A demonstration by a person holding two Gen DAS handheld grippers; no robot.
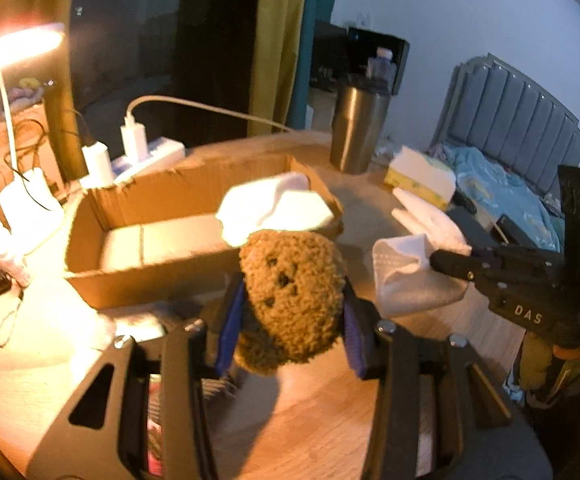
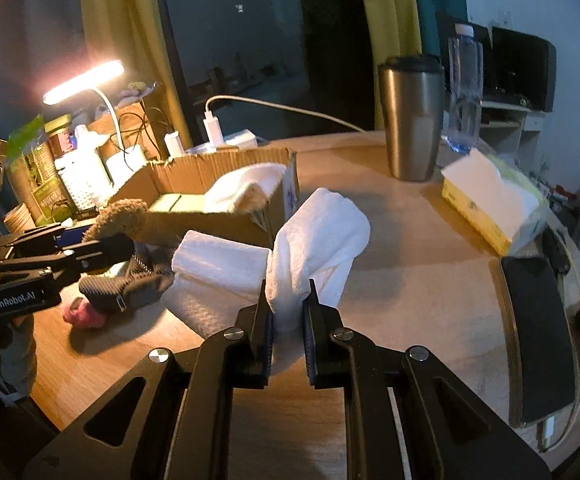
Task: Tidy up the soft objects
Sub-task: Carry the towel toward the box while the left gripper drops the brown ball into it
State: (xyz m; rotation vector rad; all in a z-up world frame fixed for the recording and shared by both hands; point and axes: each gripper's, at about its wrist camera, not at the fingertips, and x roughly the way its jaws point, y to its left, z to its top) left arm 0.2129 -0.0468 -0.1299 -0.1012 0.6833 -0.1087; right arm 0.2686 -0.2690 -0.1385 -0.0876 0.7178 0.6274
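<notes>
My left gripper (image 1: pixel 292 292) is shut on a brown fuzzy plush toy (image 1: pixel 290 280), held above the table in front of an open cardboard box (image 1: pixel 101 216). A white towel (image 1: pixel 273 204) lies in the box's right end. In the right wrist view my right gripper (image 2: pixel 288 294) is shut on a bunched white towel (image 2: pixel 322 236), whose other part (image 2: pixel 217 264) droops onto the table. There, the left gripper (image 2: pixel 127 250) shows at the left with the plush toy (image 2: pixel 125 216). The right gripper (image 1: pixel 440 260) appears at the right of the left wrist view, pinching the towel (image 1: pixel 402 276).
A dark grey soft item (image 2: pixel 129 294) and a pink one (image 2: pixel 85 316) lie on the round wooden table (image 2: pixel 410 280). A steel tumbler (image 2: pixel 410 120), water bottle (image 2: pixel 464 92), tissue box (image 2: pixel 490 208) and phone (image 2: pixel 538 336) stand at the right. Lamp (image 2: pixel 83 82) and chargers sit behind the box.
</notes>
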